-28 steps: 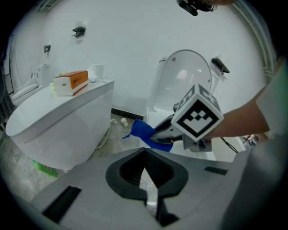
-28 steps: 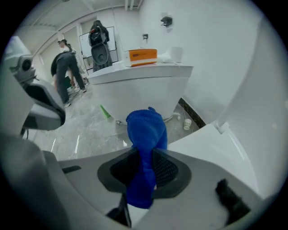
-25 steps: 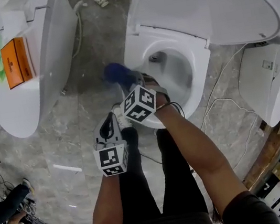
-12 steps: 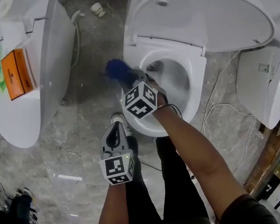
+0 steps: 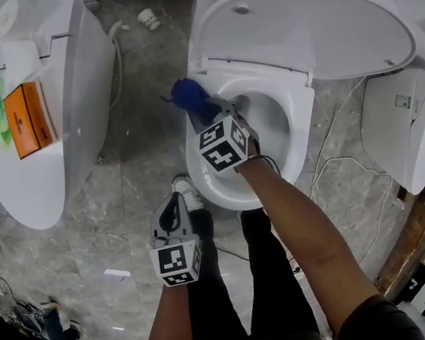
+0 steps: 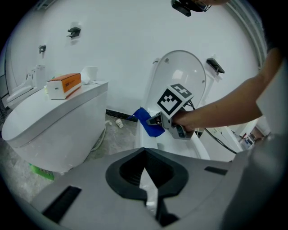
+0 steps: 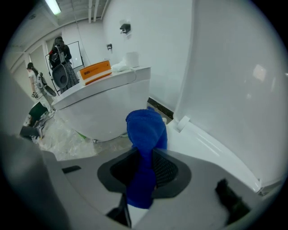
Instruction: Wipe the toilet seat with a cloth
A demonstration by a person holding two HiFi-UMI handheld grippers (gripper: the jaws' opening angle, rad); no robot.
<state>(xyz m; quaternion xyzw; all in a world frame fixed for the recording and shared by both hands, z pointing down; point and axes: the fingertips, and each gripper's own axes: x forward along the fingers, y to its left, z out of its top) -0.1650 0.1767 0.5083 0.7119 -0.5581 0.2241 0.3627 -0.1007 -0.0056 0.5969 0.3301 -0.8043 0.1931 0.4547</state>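
Wiping: the right tongs [image 5: 204,108] are clamped on a blue cloth [image 5: 189,95]; its bunched end pokes out past the jaws, so fabric rather than plastic meets the toilet seat [image 5: 300,114].
Cloth position: it is on the seat's left rim, at about 10 o'clock of the bowl opening and close to the hinge.
Lid [image 5: 317,22]: it is raised, which leaves the whole seat ring bare for the wipe.
Left tongs [image 5: 173,204]: the jaws are together with nothing between them. They hang over the floor [image 5: 120,197] at 7 o'clock of the toilet, and I judge them parked clear of the working arm.
Neighbour: a second toilet [image 5: 56,151] at 9 o'clock is closed and carries an orange box [image 5: 27,106]. It plays no part in the job.
Change: a second ago the cloth sat lower on that rim, nearer 9 o'clock. It has since slid toward the hinge, and the marker cube [image 5: 227,143] has rolled. The left tongs have barely shifted.
Remaining: by my judgement, the far rim from 12 to 6 o'clock is still to be wiped.
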